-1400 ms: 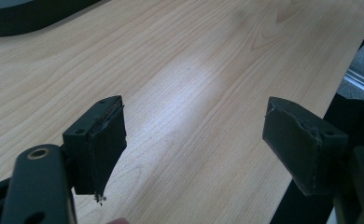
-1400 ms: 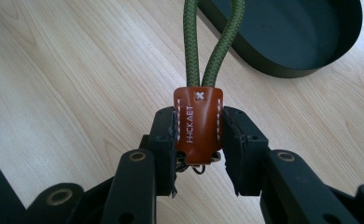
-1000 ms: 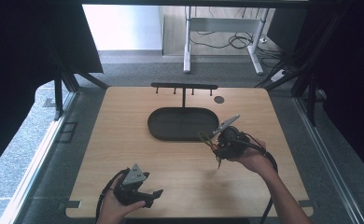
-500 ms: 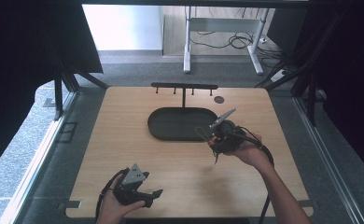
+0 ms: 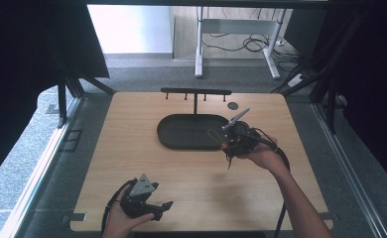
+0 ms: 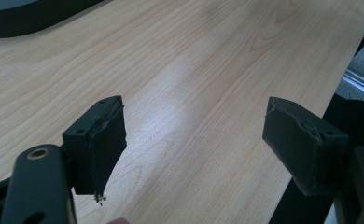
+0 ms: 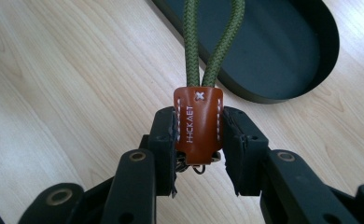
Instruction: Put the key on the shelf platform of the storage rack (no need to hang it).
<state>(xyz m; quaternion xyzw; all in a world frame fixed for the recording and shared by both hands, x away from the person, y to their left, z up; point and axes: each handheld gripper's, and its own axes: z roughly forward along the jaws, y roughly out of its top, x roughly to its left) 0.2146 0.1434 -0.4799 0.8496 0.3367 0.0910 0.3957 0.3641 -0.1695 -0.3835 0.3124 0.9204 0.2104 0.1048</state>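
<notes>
The right gripper [image 7: 199, 140] is clamped on a brown leather tab [image 7: 198, 125] with white stitching and stamped lettering; both black jaws press its sides, and a small metal ring peeks out beneath it. From the top of the tab an olive-green cord loop [image 7: 211, 42] rises toward twelve o'clock in the right gripper view, passing over the rim of the black oval tray [image 7: 306, 51], which lies toward one o'clock there. In the high view the right gripper [image 5: 229, 140] sits just beside the tray's [image 5: 167, 135] four o'clock end, lifted off the tabletop [image 5: 132, 163], with the cord loop [image 5: 214, 136] showing as a thin ring over the tray's edge; the leather tab itself is too small to make out there. The left gripper [image 5: 162, 208] is held low near the tabletop's six o'clock edge, well apart from the tray and from the right gripper. In the left gripper view its jaws stand wide apart with nothing between them, over bare pale wood [image 6: 185, 84], and a dark curve of the tray [image 6: 26, 16] shows at eleven o'clock. A black rack with short pegs [image 5: 196, 92] stands at the tray's twelve o'clock side, with a small dark disc [image 5: 232, 105] near it on the tabletop.
</notes>
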